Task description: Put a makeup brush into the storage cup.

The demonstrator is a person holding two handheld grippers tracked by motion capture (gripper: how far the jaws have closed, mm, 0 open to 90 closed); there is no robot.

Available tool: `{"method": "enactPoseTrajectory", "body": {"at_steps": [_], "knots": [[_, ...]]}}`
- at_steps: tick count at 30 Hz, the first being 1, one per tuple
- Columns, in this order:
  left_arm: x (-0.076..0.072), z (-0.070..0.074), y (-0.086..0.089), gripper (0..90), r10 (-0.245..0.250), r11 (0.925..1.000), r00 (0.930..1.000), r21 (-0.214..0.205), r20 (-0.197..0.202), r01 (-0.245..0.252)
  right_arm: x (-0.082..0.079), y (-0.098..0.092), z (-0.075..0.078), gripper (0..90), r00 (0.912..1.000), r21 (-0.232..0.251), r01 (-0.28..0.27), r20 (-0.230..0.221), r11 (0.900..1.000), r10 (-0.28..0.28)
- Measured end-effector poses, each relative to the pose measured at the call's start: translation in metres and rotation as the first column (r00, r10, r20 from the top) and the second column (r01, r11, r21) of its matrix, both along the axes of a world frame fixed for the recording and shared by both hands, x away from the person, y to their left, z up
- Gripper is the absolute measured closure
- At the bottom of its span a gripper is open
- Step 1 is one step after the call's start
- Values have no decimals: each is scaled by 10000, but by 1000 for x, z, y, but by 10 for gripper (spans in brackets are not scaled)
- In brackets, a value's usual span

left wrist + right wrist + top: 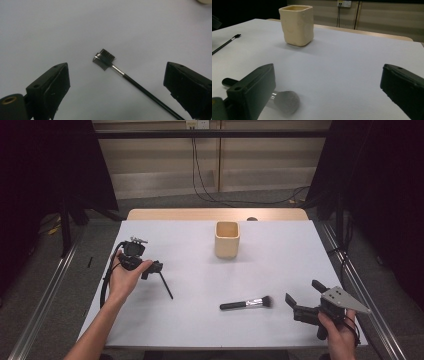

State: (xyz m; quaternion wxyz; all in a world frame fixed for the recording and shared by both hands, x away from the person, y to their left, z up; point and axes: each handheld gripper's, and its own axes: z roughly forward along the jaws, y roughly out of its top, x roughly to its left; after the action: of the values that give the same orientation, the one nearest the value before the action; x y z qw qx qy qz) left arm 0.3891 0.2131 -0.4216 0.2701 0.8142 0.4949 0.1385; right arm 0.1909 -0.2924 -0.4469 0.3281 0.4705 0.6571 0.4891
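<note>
A thin black comb-tipped brush (104,58) lies on the white table (280,250), its slim handle (166,285) running away from the head. My left gripper (117,85) hovers just above it, open, jaws either side of the handle; a hand holds this gripper (151,267) at the table's left. A black-handled powder brush (246,303) lies near the front, its fluffy head (286,102) close to my right gripper (327,92), which is open and empty. The right gripper (302,291) sits just right of that brush. A cream square cup (227,240) stands upright at mid-table.
The cup (297,25) is beyond the right gripper, with bare white table between. The thin brush (225,43) shows far left there. Dark curtains flank the table, and cables hang from a wall socket (196,124) behind.
</note>
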Motion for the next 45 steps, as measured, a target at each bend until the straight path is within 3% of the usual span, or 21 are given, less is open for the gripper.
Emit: {"method": "enactPoseTrajectory", "body": {"at_steps": [4, 9, 14, 17, 21, 23, 24, 25, 26, 31, 32, 38, 42, 45], "knots": [[4, 0, -4, 79, -57, 9996, 9993, 279, -361, 67, 0, 0, 0, 0, 10000, -16, -31, -12, 10000, 31], [11, 1, -10, 85, 327, 9981, 9933, 549, -1105, -268, 0, 0, 0, 0, 10000, -26, -48, -38, 10000, 48], [16, 3, -13, 86, 447, 9971, 9902, 675, -1323, -360, 0, 0, 0, 0, 10000, -29, -42, -44, 10000, 42], [21, 2, -18, 85, 691, 9945, 9815, 904, -1786, -536, 0, 0, 0, 0, 10000, -23, -53, -64, 10000, 52], [24, 1, -19, 77, 753, 9935, 9819, 971, -1740, -590, -1, 0, 0, 0, 9999, -24, -105, -36, 9999, 105], [24, -2, -21, 75, 815, 9910, 9788, 1200, -1878, -595, -1, 0, 0, 0, 10000, -7, -79, -53, 10000, 79], [24, -5, -23, 69, 902, 9900, 9728, 1259, -2134, -641, 0, 0, 0, 0, 10000, -26, -69, -50, 10000, 69], [24, -5, -23, 67, 902, 9900, 9728, 1259, -2134, -641, 0, 0, 0, 0, 10000, -26, -69, -50, 10000, 69], [26, -7, -24, 68, 1198, 9861, 9672, 1396, -2242, -898, 0, -1, 0, 0, 10000, -18, -67, -51, 10000, 67], [30, -10, -25, 80, 1485, 9820, 9603, 1498, -2362, -1150, 0, 0, 0, 0, 9999, -22, -102, -53, 9999, 102], [31, -11, -26, 81, 1685, 9786, 9541, 1583, -2475, -1317, 0, 0, 0, 0, 9999, -7, -135, -77, 9999, 135], [34, -16, -30, 93, 1776, 9766, 9420, 1686, -2848, -1332, 0, -1, -1, 0, 9999, -22, -99, -79, 9999, 99], [36, -17, -34, 94, 1719, 9745, 9395, 1909, -2962, -1181, 0, 0, -1, 0, 9999, -37, -144, -95, 9999, 144], [37, -19, -36, 99, 1830, 9723, 9280, 1994, -3245, -1220, 0, -1, -1, 0, 9999, -24, -111, -89, 9999, 111]]}}
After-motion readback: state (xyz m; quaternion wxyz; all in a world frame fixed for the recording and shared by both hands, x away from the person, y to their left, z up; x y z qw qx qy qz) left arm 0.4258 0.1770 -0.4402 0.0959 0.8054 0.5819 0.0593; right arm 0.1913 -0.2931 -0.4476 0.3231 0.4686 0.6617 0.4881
